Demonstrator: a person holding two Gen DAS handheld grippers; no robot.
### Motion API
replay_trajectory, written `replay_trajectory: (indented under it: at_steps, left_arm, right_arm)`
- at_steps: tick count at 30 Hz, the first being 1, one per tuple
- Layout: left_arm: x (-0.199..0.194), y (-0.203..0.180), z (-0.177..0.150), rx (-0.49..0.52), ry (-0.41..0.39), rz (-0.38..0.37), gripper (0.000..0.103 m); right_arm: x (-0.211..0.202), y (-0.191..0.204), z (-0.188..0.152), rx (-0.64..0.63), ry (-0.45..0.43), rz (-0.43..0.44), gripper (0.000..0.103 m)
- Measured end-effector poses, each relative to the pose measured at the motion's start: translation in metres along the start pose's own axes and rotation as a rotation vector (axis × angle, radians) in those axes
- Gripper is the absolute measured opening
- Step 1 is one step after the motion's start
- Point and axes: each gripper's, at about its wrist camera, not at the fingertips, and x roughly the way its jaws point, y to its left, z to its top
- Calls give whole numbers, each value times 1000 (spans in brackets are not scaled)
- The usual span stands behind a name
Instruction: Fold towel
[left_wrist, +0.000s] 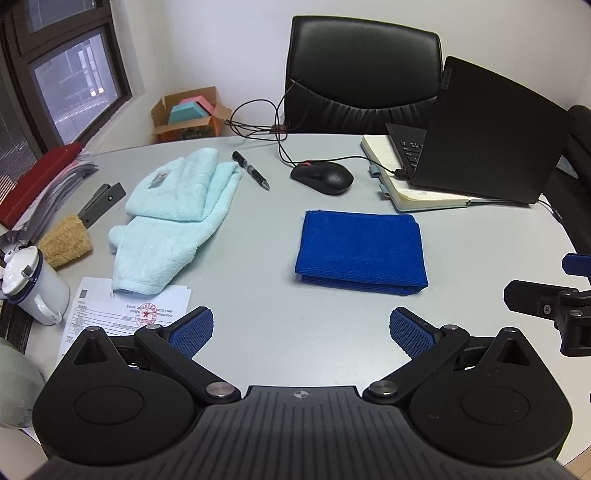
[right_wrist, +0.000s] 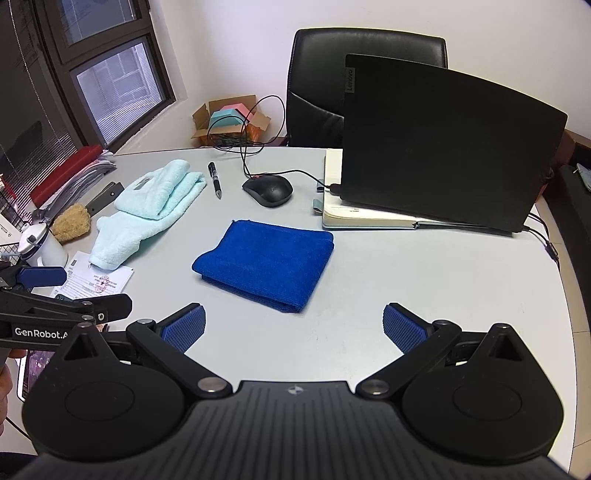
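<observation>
A blue towel (left_wrist: 360, 251) lies folded into a neat rectangle on the grey table (left_wrist: 258, 240); it also shows in the right wrist view (right_wrist: 266, 262). My left gripper (left_wrist: 301, 332) is open and empty, held above the table just in front of the towel. My right gripper (right_wrist: 293, 326) is open and empty, in front of the towel and to its right. The right gripper shows at the right edge of the left wrist view (left_wrist: 554, 306). The left gripper shows at the left edge of the right wrist view (right_wrist: 55, 295).
A crumpled light-blue towel (left_wrist: 173, 210) lies at the left, over a printed paper (left_wrist: 122, 314). A pen (left_wrist: 251, 170), a black mouse (left_wrist: 323, 177), a notebook (left_wrist: 413, 192) and a laptop (left_wrist: 487, 133) stand behind. A white bottle (left_wrist: 33, 284), brush (left_wrist: 66, 240) and chair (left_wrist: 362, 70) are around.
</observation>
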Motion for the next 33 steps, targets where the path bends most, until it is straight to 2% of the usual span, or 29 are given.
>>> replay_trajectory:
  at_steps: [33]
  left_arm:
    - [26, 4, -4, -9, 82, -24, 103]
  right_arm:
    - [37, -2, 11, -30, 65, 10, 102]
